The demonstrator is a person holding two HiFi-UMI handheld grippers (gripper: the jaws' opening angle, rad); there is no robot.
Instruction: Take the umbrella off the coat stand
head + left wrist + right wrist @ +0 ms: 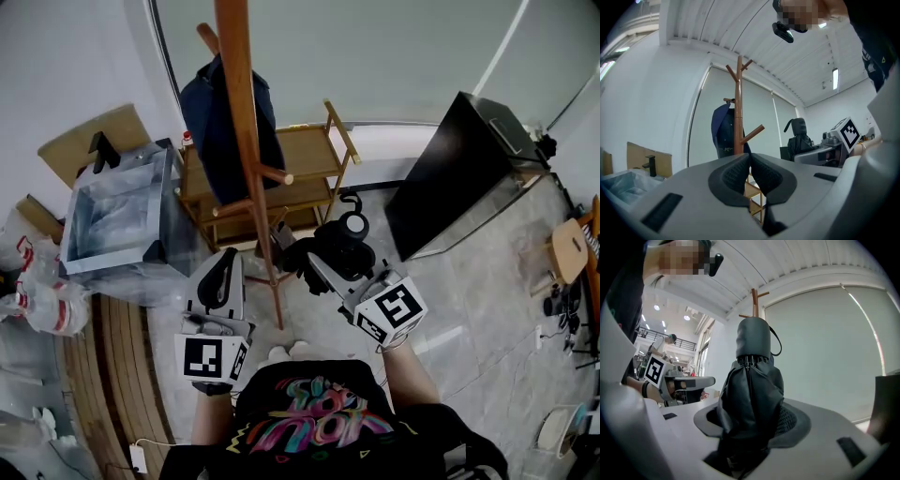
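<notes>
A black folded umbrella (341, 242) is clamped in my right gripper (325, 262), clear of the wooden coat stand (246, 141) and to its right. In the right gripper view the umbrella (752, 380) fills the gap of the right gripper (751, 423), handle up, with the coat stand's top (754, 298) behind it. A navy garment (225, 122) still hangs on the stand. My left gripper (225, 264) is shut and empty, just left of the pole's base. From the left gripper (750, 164) I see the stand (738, 112), the garment (723, 131) and the umbrella (799, 136) off to the right.
A wooden shelf unit (314, 155) stands behind the coat stand. A clear plastic box (117, 211) sits at the left, with plastic bags (37, 291) near it. A black panel (450, 178) leans at the right, and a wooden stool (569, 248) stands further right.
</notes>
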